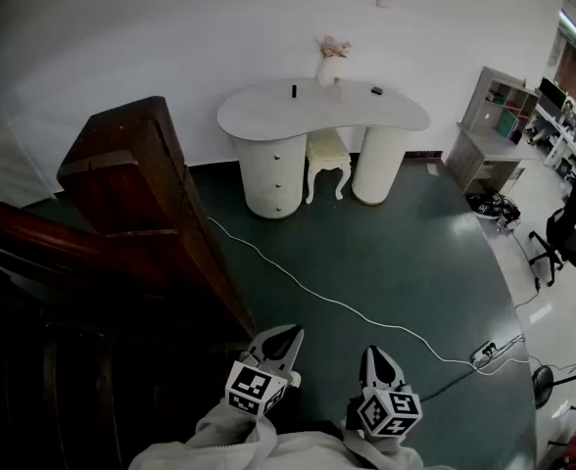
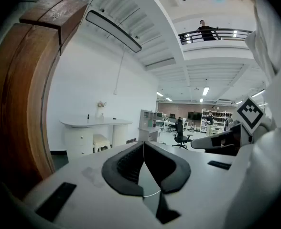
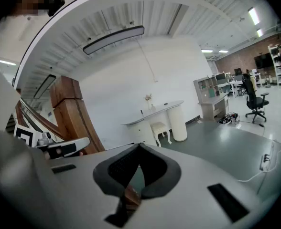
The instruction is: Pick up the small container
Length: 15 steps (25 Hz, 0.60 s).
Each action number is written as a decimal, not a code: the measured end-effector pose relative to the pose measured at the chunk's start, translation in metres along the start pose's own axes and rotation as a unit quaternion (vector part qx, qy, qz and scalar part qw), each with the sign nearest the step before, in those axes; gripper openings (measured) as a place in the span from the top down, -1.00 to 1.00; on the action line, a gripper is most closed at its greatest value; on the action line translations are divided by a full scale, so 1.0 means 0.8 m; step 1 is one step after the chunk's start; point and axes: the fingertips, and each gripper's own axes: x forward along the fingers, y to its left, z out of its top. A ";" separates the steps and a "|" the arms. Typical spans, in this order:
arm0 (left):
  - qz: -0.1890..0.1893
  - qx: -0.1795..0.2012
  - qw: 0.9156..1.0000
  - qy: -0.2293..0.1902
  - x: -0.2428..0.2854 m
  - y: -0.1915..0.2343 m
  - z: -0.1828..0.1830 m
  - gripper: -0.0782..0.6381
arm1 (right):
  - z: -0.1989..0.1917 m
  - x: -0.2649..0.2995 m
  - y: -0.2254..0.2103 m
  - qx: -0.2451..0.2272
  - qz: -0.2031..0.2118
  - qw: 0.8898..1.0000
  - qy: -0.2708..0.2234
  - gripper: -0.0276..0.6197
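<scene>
Your left tool is clenched on nothing, and its ribbed black pads meet at the tip. Your right tool is clenched and empty too. You hold both low and nearly level, I think because the target is well apart from you. The small container is probably one of the tiny dark items on the far white, kidney-shaped surface, but they are too small to tell which. A glossy wooden post stands at left.
</scene>
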 end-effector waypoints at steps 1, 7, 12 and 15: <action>-0.001 0.002 1.000 0.001 0.005 0.004 0.002 0.74 | 0.002 0.007 -0.001 0.003 0.001 1.000 -0.001 0.76; -0.006 0.013 1.000 0.010 0.034 0.043 0.011 0.74 | 0.018 0.055 0.001 0.016 -0.008 1.000 -0.007 0.76; -0.020 0.015 1.000 0.010 0.055 0.081 0.020 0.74 | 0.031 0.092 0.006 0.021 -0.032 0.999 -0.024 0.76; -0.032 0.016 0.999 0.009 0.069 0.095 0.024 0.74 | 0.032 0.105 0.008 0.024 -0.042 0.998 -0.027 0.76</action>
